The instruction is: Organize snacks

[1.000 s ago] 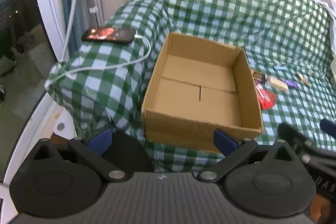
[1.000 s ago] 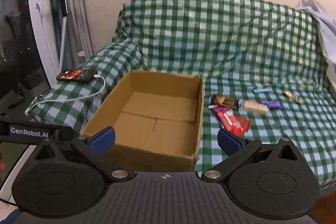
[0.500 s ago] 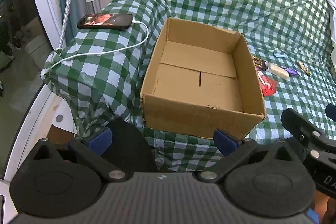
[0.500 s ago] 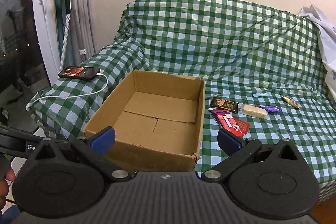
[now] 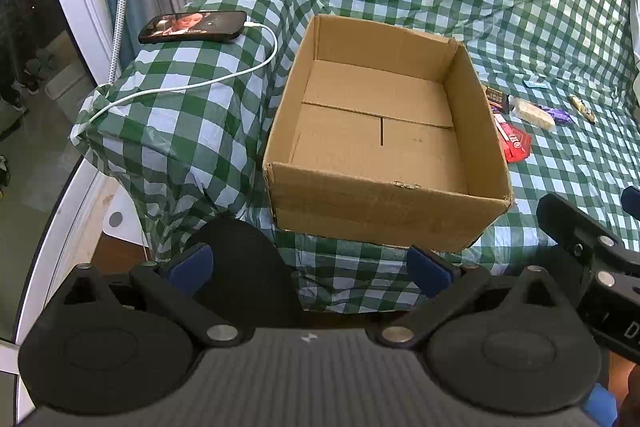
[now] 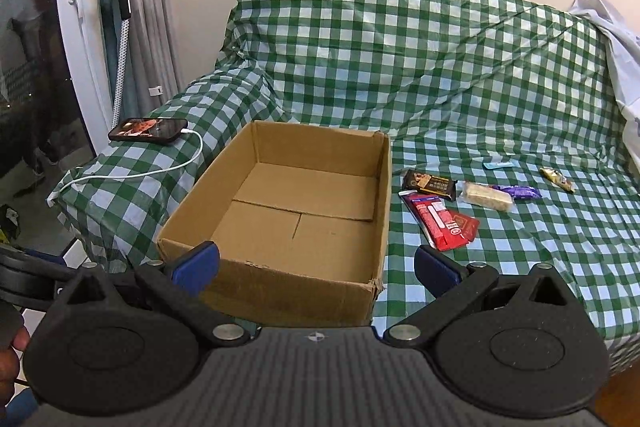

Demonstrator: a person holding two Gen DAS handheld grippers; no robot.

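Currently both tongs hang spread wide and empty in front of a sofa draped in green-and-white check cloth. From the right wrist view, the right tongs [image 6: 316, 269] sit at 6 o'clock, blue pads apart, holding nothing; the left tongs [image 5: 308, 265] are the same in their own view, pointed at an empty box [image 6: 288, 211]. That box stands open on the seat, centre frame, with no snacks in it yet. Just beside its right wall, around 3 o'clock, lie the snacks: a red packet [image 6: 440, 223] nearest, a dark bar [image 6: 429, 183] behind it, then a pale bar [image 6: 486, 195], a purple wrapper [image 6: 518, 191], a small blue sachet [image 6: 497, 165] and a gold sweet [image 6: 557, 179] farthest right. All look light, thin and crinkly; the foil is likely slippery, and the pale bar may crumble if squeezed hard. Each is probably best pinched across its narrow middle, where the wrapper is fullest, not at the flat sealed ends. The cloth is soft and wrinkled, so flat packets may need a low, scooping approach. At 10 o'clock a phone [image 6: 149, 131] rests on the sofa arm with a white cable [image 6: 160, 171] trailing off. Beyond it are a curtain, a dark window and a plain cream wall.
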